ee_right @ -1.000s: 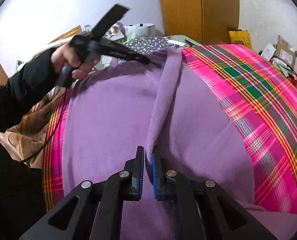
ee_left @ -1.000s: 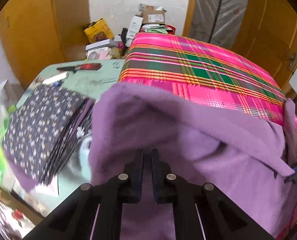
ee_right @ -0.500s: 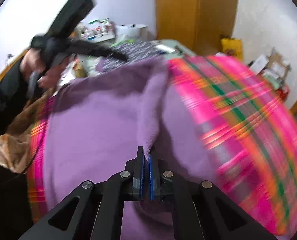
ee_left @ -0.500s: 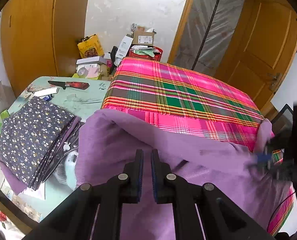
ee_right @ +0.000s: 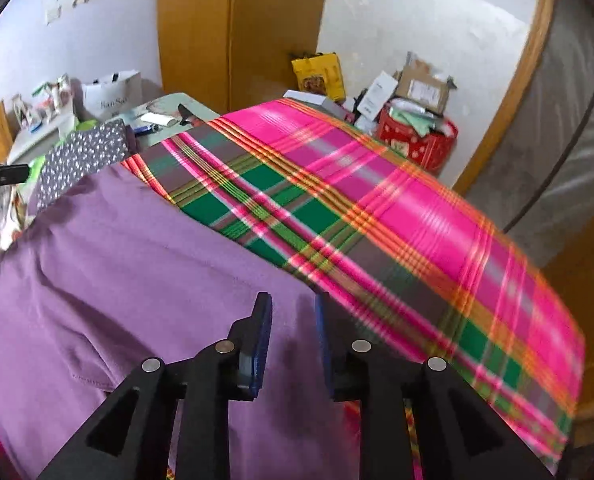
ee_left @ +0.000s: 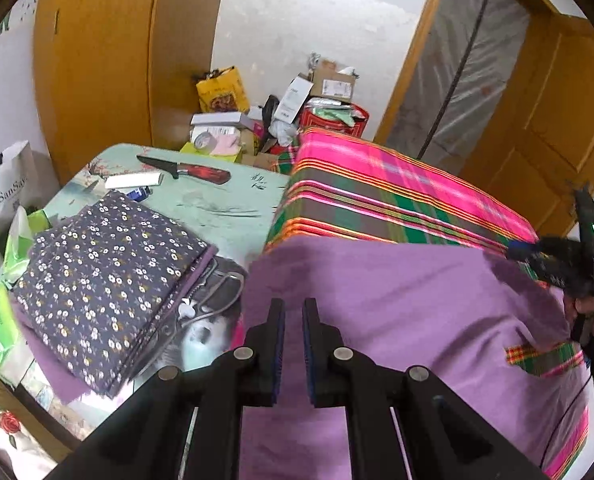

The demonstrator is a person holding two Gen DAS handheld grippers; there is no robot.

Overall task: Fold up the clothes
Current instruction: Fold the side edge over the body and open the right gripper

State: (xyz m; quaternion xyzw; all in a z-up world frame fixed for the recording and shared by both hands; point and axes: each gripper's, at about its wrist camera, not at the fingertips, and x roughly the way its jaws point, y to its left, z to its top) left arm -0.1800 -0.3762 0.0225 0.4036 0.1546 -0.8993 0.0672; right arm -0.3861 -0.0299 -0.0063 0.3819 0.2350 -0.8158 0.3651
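Since a second ago both grippers have let go of the purple garment (ee_left: 397,304), which lies flat on the pink plaid cloth (ee_left: 397,188).

Left wrist view: the left gripper (ee_left: 293,312) hangs above the garment's left edge, jaws opening, a narrow empty gap between them. Folded floral clothes (ee_left: 105,268) lie on the table (ee_left: 225,208).

Right wrist view: the right gripper (ee_right: 293,308) is opening wider, empty, over the garment's (ee_right: 137,280) right edge.

Left gripper (ee_left: 293,312) opening, nothing between its jaws — purple garment (ee_left: 397,304) spread over the plaid cloth (ee_left: 377,192).
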